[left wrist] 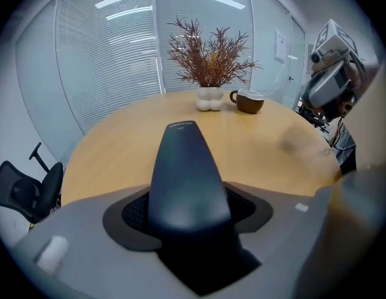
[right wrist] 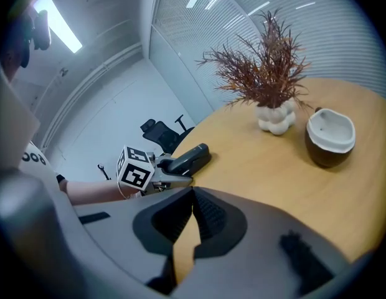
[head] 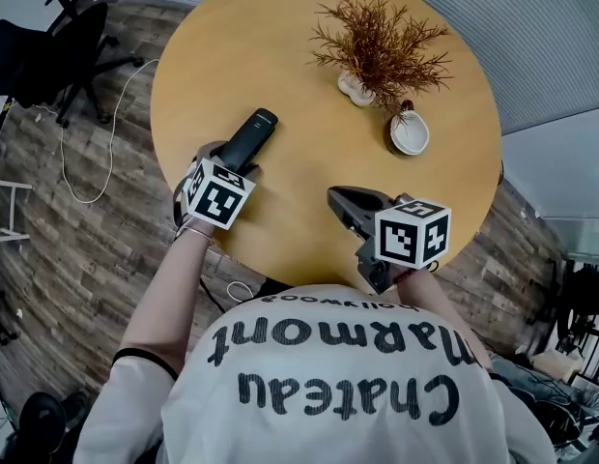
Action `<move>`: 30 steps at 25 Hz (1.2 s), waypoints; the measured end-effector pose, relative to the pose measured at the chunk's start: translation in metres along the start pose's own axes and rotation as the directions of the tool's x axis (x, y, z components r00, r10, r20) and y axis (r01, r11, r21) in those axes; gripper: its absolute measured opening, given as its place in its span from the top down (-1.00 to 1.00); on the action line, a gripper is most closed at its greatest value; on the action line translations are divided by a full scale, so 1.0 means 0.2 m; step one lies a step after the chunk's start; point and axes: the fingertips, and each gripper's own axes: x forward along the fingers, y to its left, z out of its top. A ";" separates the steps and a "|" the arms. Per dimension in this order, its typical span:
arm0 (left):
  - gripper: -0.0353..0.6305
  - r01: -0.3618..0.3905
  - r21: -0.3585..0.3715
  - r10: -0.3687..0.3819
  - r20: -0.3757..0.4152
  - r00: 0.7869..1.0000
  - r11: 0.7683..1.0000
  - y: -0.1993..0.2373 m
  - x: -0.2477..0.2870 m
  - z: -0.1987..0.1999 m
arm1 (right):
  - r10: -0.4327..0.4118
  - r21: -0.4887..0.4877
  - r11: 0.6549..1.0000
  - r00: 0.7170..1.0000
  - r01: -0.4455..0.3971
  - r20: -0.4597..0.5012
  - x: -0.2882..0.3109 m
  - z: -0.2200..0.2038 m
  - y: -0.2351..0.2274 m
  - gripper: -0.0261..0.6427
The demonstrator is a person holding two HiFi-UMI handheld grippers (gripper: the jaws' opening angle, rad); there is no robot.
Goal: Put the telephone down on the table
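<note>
The left gripper (head: 232,162) has its jaws clamped on the black telephone handset (head: 253,135), whose far end lies low over the round wooden surface (head: 280,56), close to its near edge. Released here, the handset's rear could tip off that edge. The right gripper (head: 340,201) has its jaws together, empty. A white vase (head: 356,89) holds a dried plant (head: 377,42); the brown cup (head: 409,133) looks empty.

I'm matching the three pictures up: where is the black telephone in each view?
Head view: telephone left of centre, above the middle.
Left gripper view: telephone centre, large, low.
Right gripper view: telephone small, left of centre.
Shared landmark: the dried plant, visible in all three.
</note>
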 end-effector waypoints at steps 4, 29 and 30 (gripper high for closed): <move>-0.03 -0.001 0.003 0.001 0.002 1.000 1.000 0.00 0.00 0.00 | 0.001 0.001 1.000 1.000 -0.001 -0.002 -0.03 -0.03 0.00 0.88; -0.50 -0.145 -0.130 0.159 0.105 0.982 0.981 0.10 -0.03 -0.01 | 0.041 -0.055 0.998 0.995 -0.036 0.093 -0.26 0.03 -0.08 0.88; -0.57 -0.157 -0.118 0.170 0.101 0.980 0.980 0.11 -0.03 -0.01 | 0.043 -0.055 0.998 0.995 -0.038 0.095 -0.27 0.02 -0.08 0.88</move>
